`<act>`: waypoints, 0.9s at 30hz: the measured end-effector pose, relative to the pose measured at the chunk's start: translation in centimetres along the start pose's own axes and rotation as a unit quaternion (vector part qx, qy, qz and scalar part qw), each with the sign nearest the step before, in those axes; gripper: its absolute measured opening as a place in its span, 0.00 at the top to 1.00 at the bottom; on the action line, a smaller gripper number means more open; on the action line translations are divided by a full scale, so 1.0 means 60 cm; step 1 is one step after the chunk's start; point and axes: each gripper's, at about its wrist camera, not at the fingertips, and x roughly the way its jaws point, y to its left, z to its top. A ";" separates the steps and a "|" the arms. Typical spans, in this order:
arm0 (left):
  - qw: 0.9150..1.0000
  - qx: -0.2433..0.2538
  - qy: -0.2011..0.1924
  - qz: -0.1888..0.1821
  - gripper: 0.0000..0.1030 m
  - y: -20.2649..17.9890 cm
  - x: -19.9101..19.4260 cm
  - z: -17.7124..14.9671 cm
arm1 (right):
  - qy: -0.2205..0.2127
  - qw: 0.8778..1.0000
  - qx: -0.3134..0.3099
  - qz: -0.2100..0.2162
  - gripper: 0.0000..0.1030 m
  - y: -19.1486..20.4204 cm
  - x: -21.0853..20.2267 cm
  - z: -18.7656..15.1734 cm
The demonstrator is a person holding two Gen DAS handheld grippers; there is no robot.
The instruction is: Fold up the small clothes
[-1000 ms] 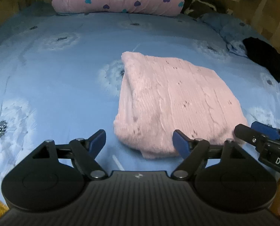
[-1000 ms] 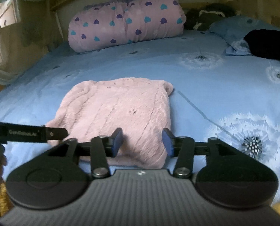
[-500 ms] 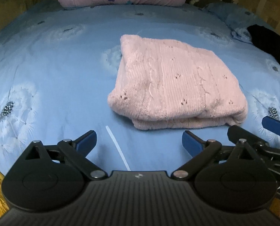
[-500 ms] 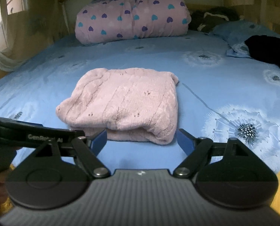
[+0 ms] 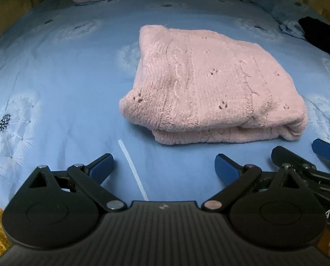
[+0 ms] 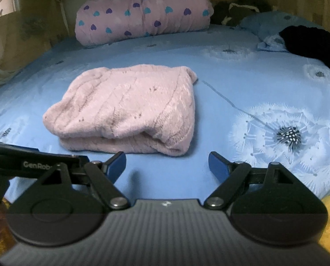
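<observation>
Pink knit sweater (image 5: 209, 88) sits folded in the middle of the blue dandelion-print bedsheet (image 5: 65, 77), heart-print pillow (image 6: 142, 13) up at the headboard end. Left gripper (image 5: 163, 166) and right gripper (image 6: 166, 163) are both spread wide just short of its near edge, nothing between the fingers.

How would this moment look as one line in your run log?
stage: fold done, released | pink sweater: folded on blue bedsheet | left gripper: open, empty | right gripper: open, empty
</observation>
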 end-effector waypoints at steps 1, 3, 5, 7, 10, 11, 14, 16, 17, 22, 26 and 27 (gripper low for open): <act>1.000 -0.001 -0.001 0.000 0.03 0.000 0.002 0.001 | 0.001 1.000 0.000 0.000 0.19 -0.001 0.002 -0.002; 1.000 -0.002 -0.002 0.002 0.03 -0.002 0.004 0.002 | 0.001 1.000 0.000 -0.002 0.20 -0.003 0.005 -0.005; 1.000 -0.003 -0.002 0.003 0.03 -0.003 0.006 0.000 | -0.001 1.000 -0.003 -0.004 0.20 -0.003 0.007 -0.006; 1.000 -0.003 -0.003 0.004 0.03 -0.003 0.008 0.001 | -0.003 1.000 -0.006 -0.005 0.20 -0.002 0.008 -0.007; 1.000 -0.001 -0.004 0.006 0.02 -0.004 0.009 0.002 | -0.004 1.000 -0.005 -0.005 0.20 -0.004 0.009 -0.007; 1.000 -0.001 -0.004 0.006 0.02 -0.005 0.009 0.002 | -0.004 1.000 -0.004 -0.005 0.20 -0.004 0.009 -0.008; 1.000 -0.001 -0.004 0.007 0.02 -0.005 0.010 0.002 | -0.004 1.000 -0.003 -0.004 0.20 -0.005 0.009 -0.008; 1.000 -0.001 -0.004 0.007 0.02 -0.005 0.010 0.002 | -0.004 1.000 -0.002 -0.004 0.20 -0.005 0.009 -0.008; 1.000 -0.001 -0.004 0.007 0.02 -0.006 0.010 0.001 | -0.004 1.000 -0.002 -0.004 0.20 -0.005 0.009 -0.008; 1.000 -0.001 -0.003 0.007 0.01 -0.006 0.011 0.001 | -0.003 1.000 -0.001 -0.004 0.19 -0.004 0.009 -0.008; 1.000 -0.001 -0.003 0.007 0.01 -0.006 0.012 0.002 | -0.003 1.000 0.000 -0.003 0.20 -0.004 0.009 -0.008; 1.000 -0.001 -0.003 0.008 0.01 -0.006 0.012 0.002 | -0.003 1.000 0.000 -0.003 0.20 -0.004 0.009 -0.008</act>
